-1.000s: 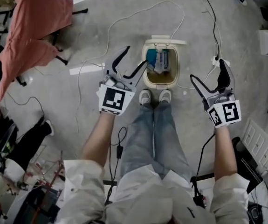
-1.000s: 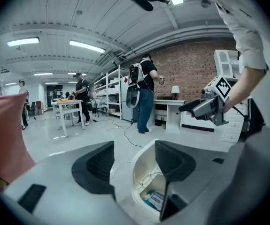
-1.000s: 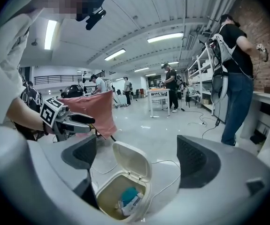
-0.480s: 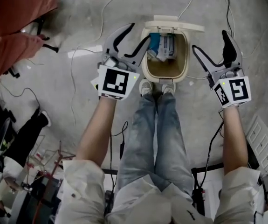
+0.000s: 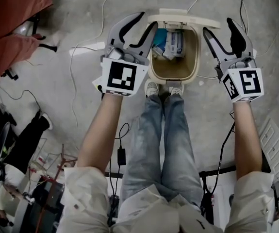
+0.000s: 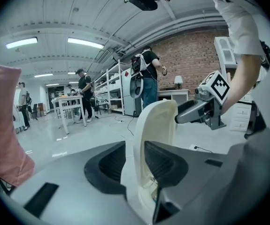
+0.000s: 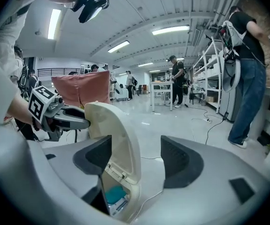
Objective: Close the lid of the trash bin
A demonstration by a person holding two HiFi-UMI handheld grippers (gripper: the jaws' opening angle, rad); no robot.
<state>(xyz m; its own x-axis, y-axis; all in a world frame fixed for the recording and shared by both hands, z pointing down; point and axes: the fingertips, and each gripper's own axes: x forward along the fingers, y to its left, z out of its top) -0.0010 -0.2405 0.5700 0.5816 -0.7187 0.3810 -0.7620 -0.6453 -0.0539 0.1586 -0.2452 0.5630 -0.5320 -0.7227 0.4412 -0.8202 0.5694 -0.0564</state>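
Found left gripper (image 5: 148, 20) at 10 o'clock of the cream oval plastic trash bin (image 5: 173, 76) on the floor, with fingers just narrowed yet apart, pinching nothing. Saw the cream plastic lid (image 5: 183, 19) upright at the bin's 12 o'clock rim. Found right gripper (image 5: 219, 25) at 2 o'clock, likewise narrowed, wider, empty. Judged best: tip the lid toward 6 o'clock evenly. Counted one bin, one lid, two grippers.

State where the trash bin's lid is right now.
In the head view the lid stands open at the far rim of the trash bin, between the left gripper and right gripper.
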